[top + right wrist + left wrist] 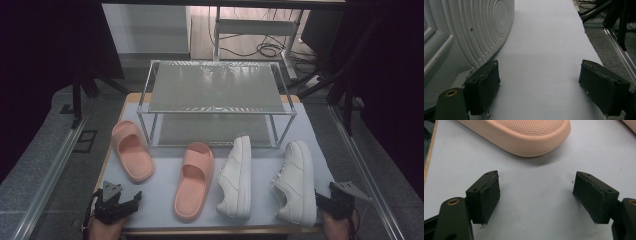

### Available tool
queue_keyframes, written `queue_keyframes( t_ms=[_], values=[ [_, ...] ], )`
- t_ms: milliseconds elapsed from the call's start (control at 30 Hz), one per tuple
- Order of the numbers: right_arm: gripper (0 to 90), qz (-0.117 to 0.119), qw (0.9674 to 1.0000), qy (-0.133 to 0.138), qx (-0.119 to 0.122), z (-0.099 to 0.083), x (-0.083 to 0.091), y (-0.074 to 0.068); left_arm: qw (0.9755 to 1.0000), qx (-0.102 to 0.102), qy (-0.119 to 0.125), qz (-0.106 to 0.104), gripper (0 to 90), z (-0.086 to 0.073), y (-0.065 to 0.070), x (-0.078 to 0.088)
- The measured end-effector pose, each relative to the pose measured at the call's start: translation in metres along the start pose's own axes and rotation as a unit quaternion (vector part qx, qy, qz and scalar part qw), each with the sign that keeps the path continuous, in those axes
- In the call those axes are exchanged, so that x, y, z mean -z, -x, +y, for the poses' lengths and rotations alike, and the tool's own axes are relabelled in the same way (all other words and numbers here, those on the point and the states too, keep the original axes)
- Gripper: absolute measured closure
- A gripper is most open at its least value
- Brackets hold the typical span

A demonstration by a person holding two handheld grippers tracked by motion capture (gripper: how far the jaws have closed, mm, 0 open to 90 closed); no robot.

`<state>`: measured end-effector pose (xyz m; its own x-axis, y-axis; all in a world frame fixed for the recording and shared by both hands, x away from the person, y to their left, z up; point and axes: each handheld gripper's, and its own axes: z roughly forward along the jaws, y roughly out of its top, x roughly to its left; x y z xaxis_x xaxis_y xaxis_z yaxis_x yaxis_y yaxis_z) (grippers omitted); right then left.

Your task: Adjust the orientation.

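Two pink slides lie on the white table: one (132,151) at the left, its heel end (524,135) showing in the left gripper view, and one (194,180) near the middle. Beside them lie two white sneakers, one (237,177) on its side and another (296,181) to its right, whose ribbed sole (469,32) faces the right gripper. My left gripper (131,202) rests open at the front left, just short of the left slide, nothing between its pads (489,197). At the front right corner my right gripper (322,200) stands open and empty beside the right sneaker.
A two-tier metal shoe rack (215,87) with mesh shelves stands at the back of the table (160,192). Aluminium rails (47,175) run along both sides of the table. Cables and a stand lie on the floor behind.
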<state>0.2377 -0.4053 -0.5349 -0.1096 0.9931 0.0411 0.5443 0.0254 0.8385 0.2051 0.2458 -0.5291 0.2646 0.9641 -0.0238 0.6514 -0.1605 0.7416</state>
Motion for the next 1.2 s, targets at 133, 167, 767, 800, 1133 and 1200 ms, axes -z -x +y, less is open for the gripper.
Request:
queue_keyframes(
  t_ms=[133,167,767,800,1133,1200],
  values=[
    [16.9,0.000,1.0000,0.000,0.000,0.000,0.000,0.000,1.0000,0.004,-0.006,0.005,21.5,0.002,0.001,0.000],
    [16.9,0.000,1.0000,0.000,0.000,0.000,0.000,0.000,1.0000,0.004,-0.006,0.005,21.5,0.002,0.001,0.000],
    [16.9,0.000,1.0000,0.000,-0.001,0.000,0.000,0.000,0.9998,0.016,0.004,-0.011,24.9,0.009,-0.003,0.005],
    [16.9,0.000,1.0000,0.000,-0.001,0.000,0.000,0.000,0.9999,0.012,0.003,-0.007,26.1,0.010,-0.003,0.005],
    [16.9,0.000,1.0000,0.000,-0.001,0.000,0.000,0.000,0.9997,0.000,0.008,-0.022,33.1,0.030,-0.003,0.008],
    [16.9,0.000,1.0000,0.000,-0.001,0.000,0.000,0.000,0.9996,-0.001,0.010,-0.024,33.1,0.034,-0.002,0.007]
  ],
)
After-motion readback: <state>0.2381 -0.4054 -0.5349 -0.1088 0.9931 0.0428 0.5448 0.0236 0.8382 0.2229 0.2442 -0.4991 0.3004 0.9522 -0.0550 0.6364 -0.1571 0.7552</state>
